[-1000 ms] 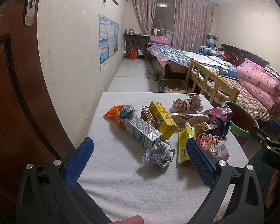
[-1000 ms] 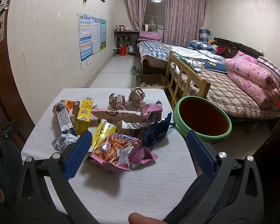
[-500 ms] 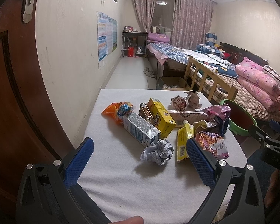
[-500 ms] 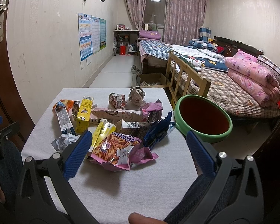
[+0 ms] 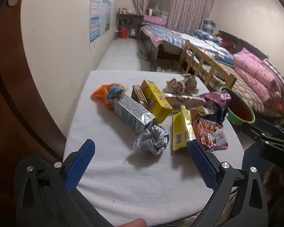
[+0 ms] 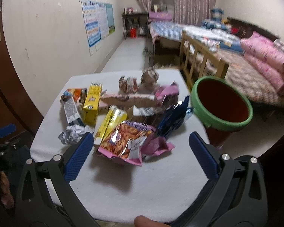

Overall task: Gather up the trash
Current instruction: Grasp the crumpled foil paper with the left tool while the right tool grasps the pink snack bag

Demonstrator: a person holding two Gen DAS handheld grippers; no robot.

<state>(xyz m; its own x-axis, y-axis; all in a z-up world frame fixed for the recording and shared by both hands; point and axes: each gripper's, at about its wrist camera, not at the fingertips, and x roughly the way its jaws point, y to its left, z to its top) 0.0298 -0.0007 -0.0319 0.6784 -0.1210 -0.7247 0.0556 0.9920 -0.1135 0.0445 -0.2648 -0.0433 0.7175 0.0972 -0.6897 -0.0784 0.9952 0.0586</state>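
Trash lies in a heap on a white table (image 5: 123, 170): a crumpled silver wrapper (image 5: 151, 141), a silver-blue carton (image 5: 131, 113), a yellow box (image 5: 155, 100), an orange bag (image 5: 106, 94) and a pink snack bag (image 5: 210, 134). My left gripper (image 5: 140, 162) is open and empty, just short of the silver wrapper. My right gripper (image 6: 140, 157) is open and empty, with the pink snack bag (image 6: 126, 141) between its fingers' line. A green-rimmed bin (image 6: 221, 106) stands off the table's right edge.
A brown door (image 5: 5, 94) and a cream wall run along the left. A bed with a wooden frame (image 6: 202, 62) and pink pillows is at the right. A cardboard box (image 5: 166, 64) sits on the floor beyond the table.
Both grippers have moved forward and tipped down towards the trash heap. Both stay open and empty.
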